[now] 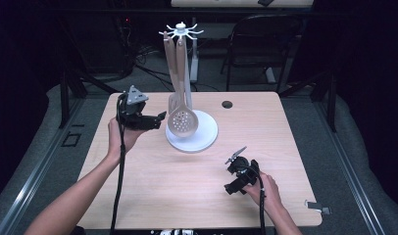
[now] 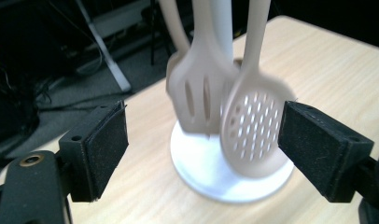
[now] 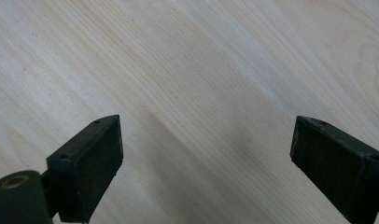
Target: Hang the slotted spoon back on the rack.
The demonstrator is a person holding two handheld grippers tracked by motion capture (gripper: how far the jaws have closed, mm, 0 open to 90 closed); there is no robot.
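While both utensils, the slotted spatula (image 2: 197, 93) and perforated skimmer (image 2: 253, 126), hang on the white stand (image 1: 192, 139) mid-table, hanging looks done. Left gripper (image 1: 160, 117) stands wide apart, empty, beside them; right gripper (image 3: 204, 154) rests agape over bare table (image 1: 153, 181).

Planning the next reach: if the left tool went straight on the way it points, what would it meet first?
Probably the beige perforated skimmer spoon hanging on the white utensil stand; the open left tool frames it, though depth is unclear.
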